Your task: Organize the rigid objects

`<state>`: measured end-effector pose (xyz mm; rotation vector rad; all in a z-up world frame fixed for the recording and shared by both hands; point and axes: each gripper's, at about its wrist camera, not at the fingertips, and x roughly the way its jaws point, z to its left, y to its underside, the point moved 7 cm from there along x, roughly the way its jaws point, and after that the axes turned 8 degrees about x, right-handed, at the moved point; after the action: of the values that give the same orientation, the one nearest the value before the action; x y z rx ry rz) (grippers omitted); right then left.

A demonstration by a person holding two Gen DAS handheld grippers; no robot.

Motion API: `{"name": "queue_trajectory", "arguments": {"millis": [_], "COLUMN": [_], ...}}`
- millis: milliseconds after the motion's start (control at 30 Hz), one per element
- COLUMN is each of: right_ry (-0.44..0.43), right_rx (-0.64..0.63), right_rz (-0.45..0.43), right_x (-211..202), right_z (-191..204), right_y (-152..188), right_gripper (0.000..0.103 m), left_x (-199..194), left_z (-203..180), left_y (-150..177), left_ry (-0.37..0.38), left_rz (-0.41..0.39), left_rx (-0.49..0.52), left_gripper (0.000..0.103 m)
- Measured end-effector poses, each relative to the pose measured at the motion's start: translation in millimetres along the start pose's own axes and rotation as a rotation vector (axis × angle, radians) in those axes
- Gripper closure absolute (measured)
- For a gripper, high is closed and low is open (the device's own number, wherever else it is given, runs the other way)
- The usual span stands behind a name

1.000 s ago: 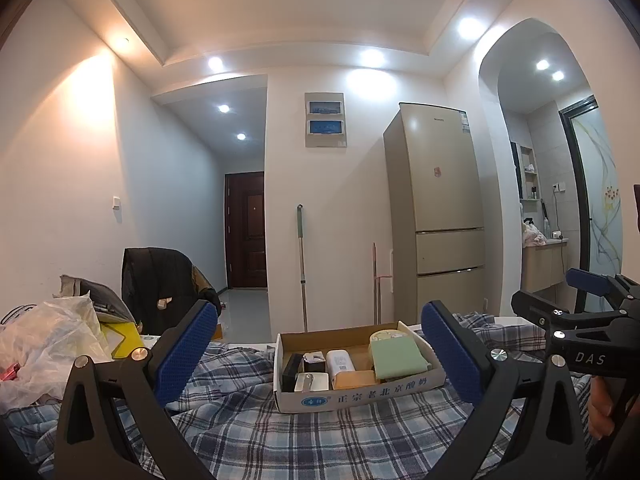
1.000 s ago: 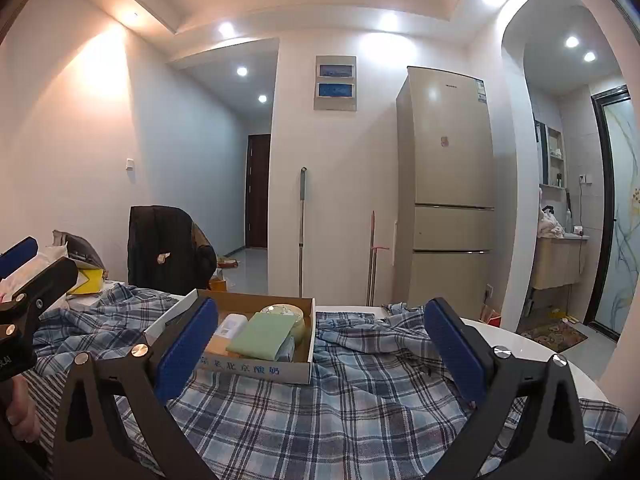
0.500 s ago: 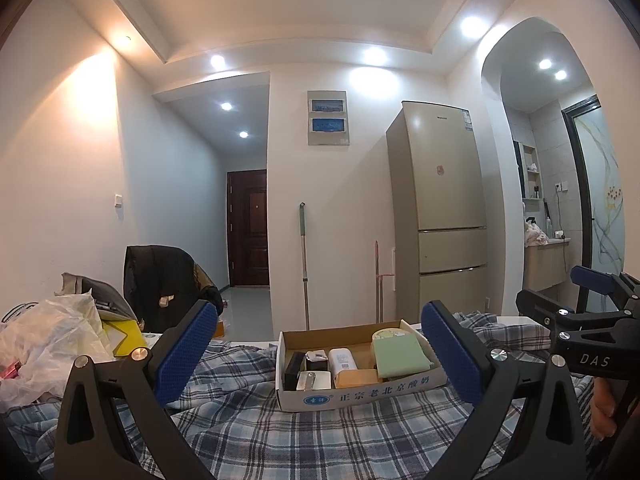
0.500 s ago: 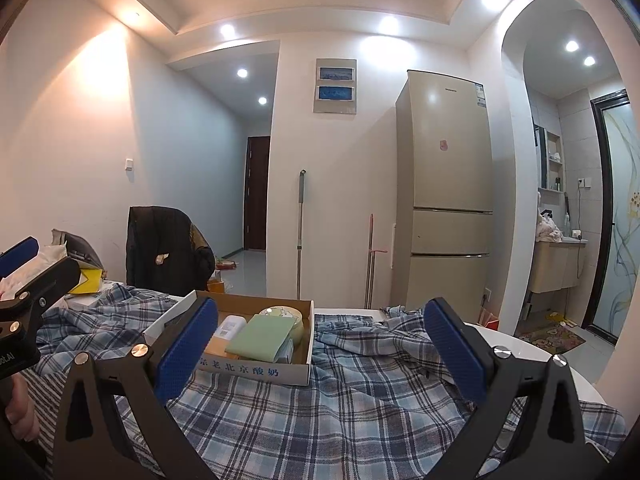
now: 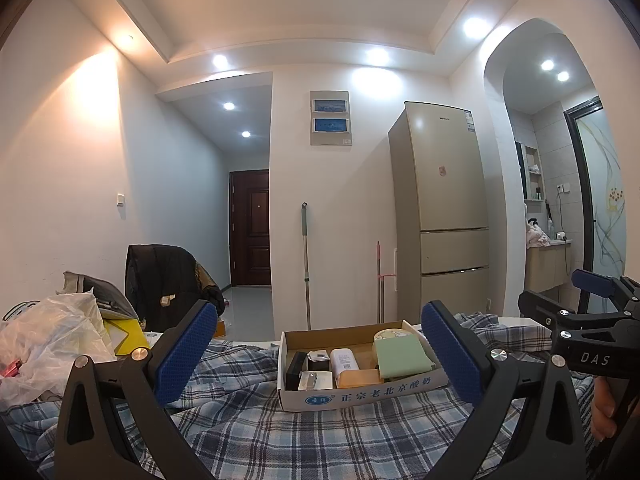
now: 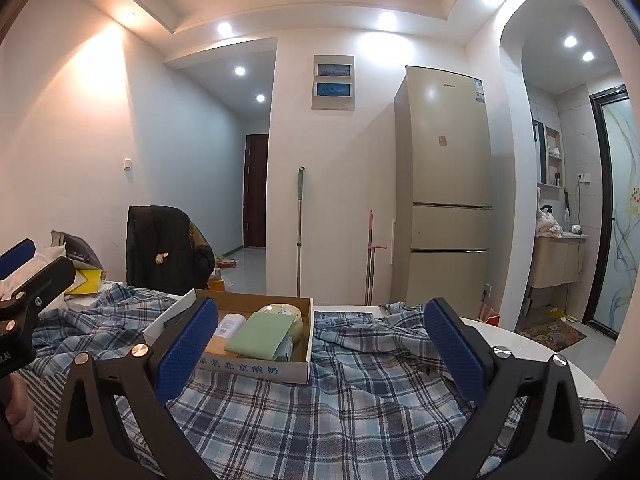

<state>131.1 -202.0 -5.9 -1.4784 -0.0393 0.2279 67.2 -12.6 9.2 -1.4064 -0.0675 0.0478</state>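
Both sets of jaws spread wide, holding nothing: left gripper [image 5: 320, 354], right gripper [image 6: 322, 350]. Cardboard box [image 5: 362, 394] just ahead on plaid cloth [image 5: 304, 436] over white table [image 6: 504, 330], front printed 正宗老北京酸奶. Inside: green pad [image 5: 402, 358], white bottle [image 5: 345, 360], small boxes. Right gripper marked "DAS". Fridge [image 5: 444, 216] behind.

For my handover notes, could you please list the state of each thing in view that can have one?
left gripper: open, empty
right gripper: open, empty
cardboard box: open-topped, holding items
green pad: lying flat on top in the box
fridge: doors closed
dark door: closed
plaid cloth: spread out, wrinkled
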Motion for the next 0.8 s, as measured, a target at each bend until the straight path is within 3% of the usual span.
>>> {"name": "queue_trajectory", "arguments": {"millis": [800], "right_ry": [-0.001], "right_rx": [-0.002], "right_rz": [-0.006], "right_x": [-3.9], "right_z": [-2.0], "right_y": [-3.9], "right_gripper": [0.0], "left_x": [-1.8], "left_z": [-2.4], "left_y": [0.7], "left_ry": [-0.002], "left_rz": [-0.001], "left_rx": [-0.004], "left_gripper": [0.0]}}
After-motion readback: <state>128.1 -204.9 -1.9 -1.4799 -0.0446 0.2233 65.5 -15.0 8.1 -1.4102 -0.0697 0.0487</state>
